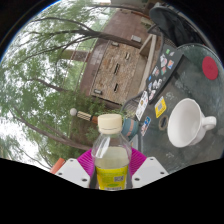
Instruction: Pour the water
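Note:
A clear plastic bottle point(111, 158) with a cream cap and a yellow label stands between my fingers, and the magenta pads point(84, 165) press on both its sides. My gripper point(111, 172) is shut on the bottle, which it holds lifted and tilted. A white cup point(187, 123) with a handle rests on the dark table point(190, 90) beyond and to the right of the bottle. The whole view is tilted, so the table runs up the right side.
Small items and cards point(158, 100) lie on the table near the cup. A round red object point(209, 68) sits farther along it. Behind are a brick building point(120, 62) and bare trees point(40, 70).

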Demonstrator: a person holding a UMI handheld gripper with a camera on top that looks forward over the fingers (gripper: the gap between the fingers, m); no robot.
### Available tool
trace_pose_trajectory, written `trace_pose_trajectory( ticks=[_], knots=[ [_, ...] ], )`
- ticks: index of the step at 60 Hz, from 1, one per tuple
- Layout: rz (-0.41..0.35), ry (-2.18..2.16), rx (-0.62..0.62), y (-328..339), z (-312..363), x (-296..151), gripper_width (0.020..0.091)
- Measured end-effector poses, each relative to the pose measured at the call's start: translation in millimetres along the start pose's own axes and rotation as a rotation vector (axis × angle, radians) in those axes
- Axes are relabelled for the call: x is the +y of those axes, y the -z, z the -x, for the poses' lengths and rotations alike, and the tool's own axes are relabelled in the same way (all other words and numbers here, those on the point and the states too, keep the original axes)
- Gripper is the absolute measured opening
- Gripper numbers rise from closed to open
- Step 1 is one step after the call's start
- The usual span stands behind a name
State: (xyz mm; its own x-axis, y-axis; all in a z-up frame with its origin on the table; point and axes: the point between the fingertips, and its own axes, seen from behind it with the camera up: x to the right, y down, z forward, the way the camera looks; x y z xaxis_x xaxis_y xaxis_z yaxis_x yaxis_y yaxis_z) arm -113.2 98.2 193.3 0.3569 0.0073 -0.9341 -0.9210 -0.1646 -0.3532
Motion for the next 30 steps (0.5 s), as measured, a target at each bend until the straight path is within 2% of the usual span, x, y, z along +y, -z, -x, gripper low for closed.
trace_pose_trajectory(
  ticks=[4,10,11,17,19,24,25,30],
  knots=[
    [-0.003,-0.34,-0.012,-2.3,-16.6,-7.6,0.0418],
    [-0.02,-0.783,-0.11,7.1,-20.7,-30.1,0.042],
    [-0.049,-0.811,-0.085,-13.3,-24.4,-34.4,0.042],
    [-0.082,-0.966,-0.109,-13.8,-28.7,-46.9,0.0419],
    [-0.062,-1.018,-0.165,-3.0,-31.3,-49.9,0.0417],
    [-0.075,-1.113,-0.217,7.7,-22.7,-61.5,0.0418],
    [-0.11,-1.132,-0.172,-17.6,-20.7,-66.8,0.0419],
    [-0.12,-1.15,-0.171,-17.3,-20.2,-70.3,0.0418]
  ],
)
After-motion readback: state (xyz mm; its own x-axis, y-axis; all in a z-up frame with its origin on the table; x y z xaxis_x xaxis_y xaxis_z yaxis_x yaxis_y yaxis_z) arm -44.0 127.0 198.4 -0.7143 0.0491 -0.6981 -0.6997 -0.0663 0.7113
